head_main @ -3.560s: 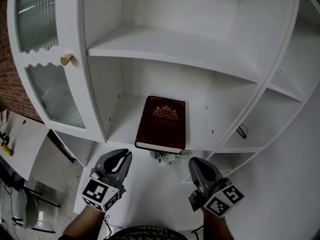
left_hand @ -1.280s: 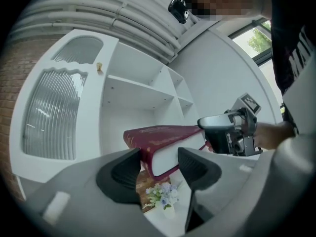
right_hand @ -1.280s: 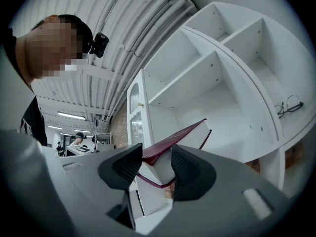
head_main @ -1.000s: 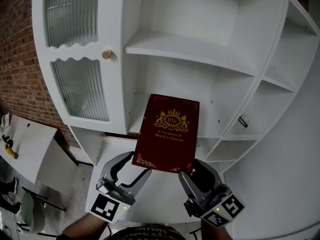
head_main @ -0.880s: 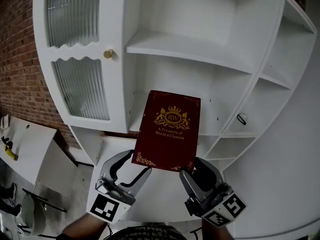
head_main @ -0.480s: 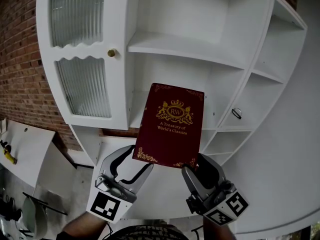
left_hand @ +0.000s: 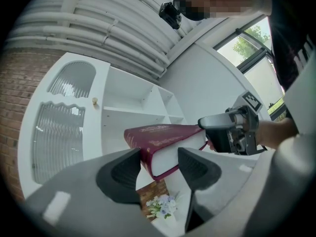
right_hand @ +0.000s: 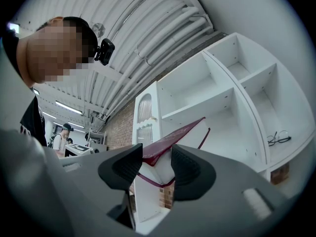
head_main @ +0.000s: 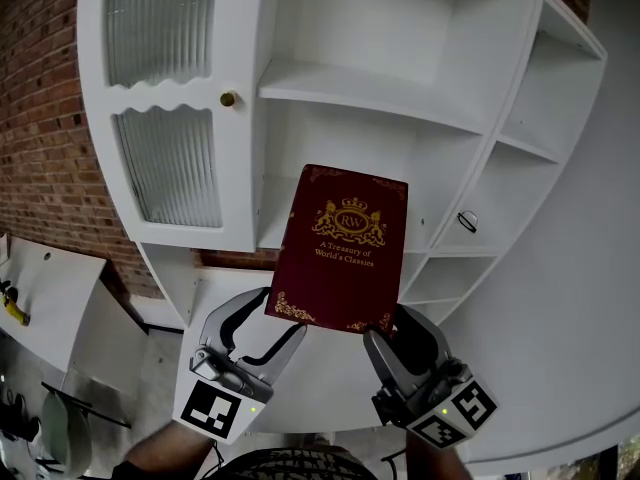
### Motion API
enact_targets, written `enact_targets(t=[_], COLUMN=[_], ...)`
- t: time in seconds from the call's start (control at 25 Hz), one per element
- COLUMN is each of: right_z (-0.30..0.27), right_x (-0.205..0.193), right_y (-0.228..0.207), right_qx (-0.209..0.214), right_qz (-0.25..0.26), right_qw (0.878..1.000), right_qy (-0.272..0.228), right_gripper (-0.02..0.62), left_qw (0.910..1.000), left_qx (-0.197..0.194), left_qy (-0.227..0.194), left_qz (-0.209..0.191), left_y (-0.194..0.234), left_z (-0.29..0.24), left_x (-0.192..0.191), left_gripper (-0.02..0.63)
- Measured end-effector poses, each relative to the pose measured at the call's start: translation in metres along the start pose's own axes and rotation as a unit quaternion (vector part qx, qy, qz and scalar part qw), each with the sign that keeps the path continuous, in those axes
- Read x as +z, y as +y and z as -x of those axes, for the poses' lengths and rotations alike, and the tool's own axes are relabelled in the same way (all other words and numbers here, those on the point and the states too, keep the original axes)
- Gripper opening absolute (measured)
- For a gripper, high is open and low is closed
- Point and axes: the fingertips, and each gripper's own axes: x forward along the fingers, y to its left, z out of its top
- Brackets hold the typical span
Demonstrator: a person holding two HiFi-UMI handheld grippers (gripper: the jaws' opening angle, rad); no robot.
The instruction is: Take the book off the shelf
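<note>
Maroon hardcover book (head_main: 343, 248), clamped at its near corners by the left gripper (head_main: 268, 324) and right gripper (head_main: 392, 330), could twist loose if either grip slackens.

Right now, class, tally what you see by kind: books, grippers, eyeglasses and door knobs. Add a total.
Book: 1
Grippers: 2, the left gripper and the right gripper
Eyeglasses: 1
Door knob: 1
Total: 5

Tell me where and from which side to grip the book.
Grip the book at its lower corners, coming from below: it is a flat slab, cover up, so jaws close across its thickness, as the left gripper and right gripper do.
</note>
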Motion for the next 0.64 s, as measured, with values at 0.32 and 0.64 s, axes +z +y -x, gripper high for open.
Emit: enact_targets(t=[0.32,0.64], right_z=[0.0,-0.008], right_x=[-0.001,-0.011], right_y=[-0.003,-0.024], right_qx=[0.002,0.004], right_qz=[-0.006,-0.016], right_qw=[1.0,1.0], right_qy=[0.005,0.012], right_gripper=[0.191,0.192], left_qw=[1.0,0.9999], left_qx=[0.003,0.004], left_qy=[0.005,0.014], left_qz=[0.001,0.001], left_y=[-0.001,0.003], left_z=[-0.001,-0.018], left_x=[-0.002,-0.017], left_gripper=[0.239,0.239])
